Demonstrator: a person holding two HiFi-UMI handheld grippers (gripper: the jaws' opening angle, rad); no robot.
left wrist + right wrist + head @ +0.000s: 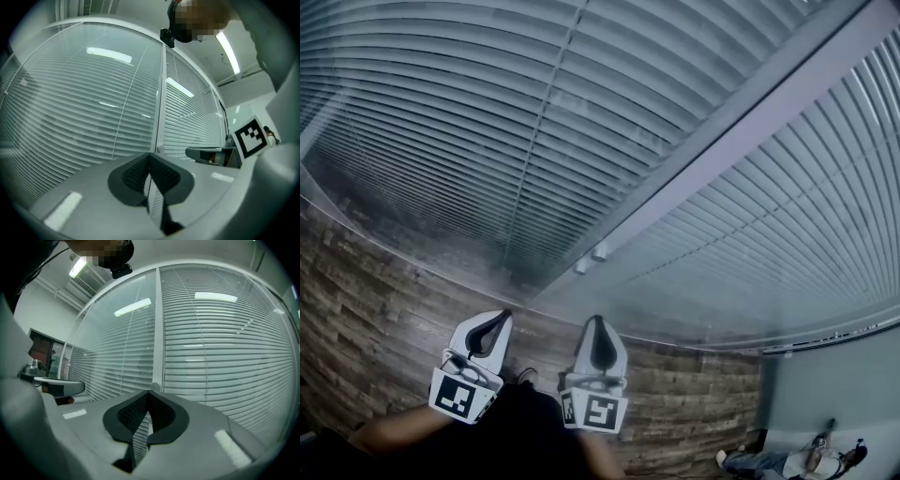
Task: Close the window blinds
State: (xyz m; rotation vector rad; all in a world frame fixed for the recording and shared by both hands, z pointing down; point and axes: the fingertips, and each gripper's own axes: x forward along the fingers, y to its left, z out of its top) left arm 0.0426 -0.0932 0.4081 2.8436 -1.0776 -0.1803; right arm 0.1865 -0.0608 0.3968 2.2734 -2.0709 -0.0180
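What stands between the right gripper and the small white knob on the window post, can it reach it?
Probably yes. The right gripper, jaws shut and empty, points straight at the knob on the post, and nothing shows between them; it would need to open first.

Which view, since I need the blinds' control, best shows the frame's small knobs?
Head view: both knobs sit clear on the frame. Each gripper view shows just one knob, peeking above shut jaws.
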